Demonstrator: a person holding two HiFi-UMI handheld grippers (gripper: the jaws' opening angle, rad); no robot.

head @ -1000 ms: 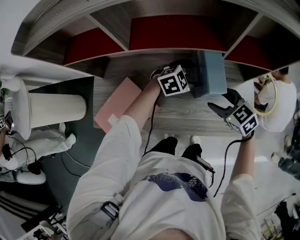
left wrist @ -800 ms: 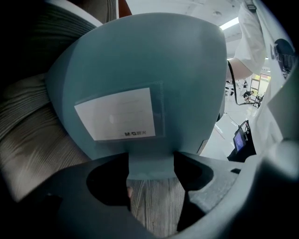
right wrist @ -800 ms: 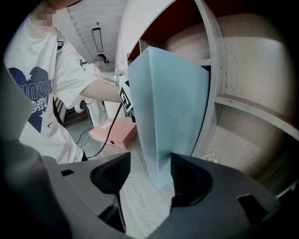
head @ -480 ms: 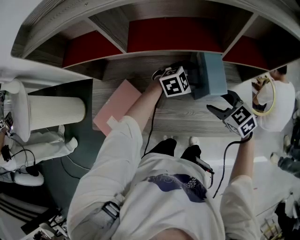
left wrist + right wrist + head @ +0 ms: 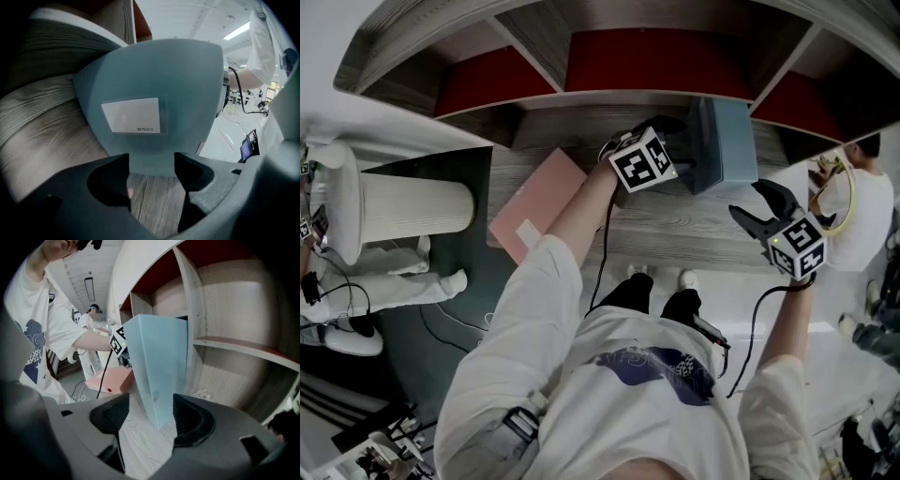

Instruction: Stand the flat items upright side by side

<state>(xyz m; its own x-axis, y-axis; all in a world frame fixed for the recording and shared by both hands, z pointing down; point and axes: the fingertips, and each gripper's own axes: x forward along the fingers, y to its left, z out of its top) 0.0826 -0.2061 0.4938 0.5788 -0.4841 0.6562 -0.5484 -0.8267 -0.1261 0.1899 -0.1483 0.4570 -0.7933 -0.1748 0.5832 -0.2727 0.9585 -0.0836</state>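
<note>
A teal file box stands upright on the wooden shelf board, against a divider. My left gripper is at its left side. In the left gripper view its jaws are shut on the bottom of the box's labelled spine. My right gripper hangs open to the box's lower right, apart from it. Its jaws have just been opening; in the right gripper view the box's lower corner shows in the gap of the gripper, untouched. A pink flat box lies on its side at the left.
Red-backed shelf compartments rise behind the board. A white ribbed cylinder lies beyond the board's left end. The pink box also shows in the right gripper view. Another person stands at the right.
My right gripper has drawn back to the right, away from the teal box, and its jaws stand wider. The left gripper has rolled slightly and stays on the box.
</note>
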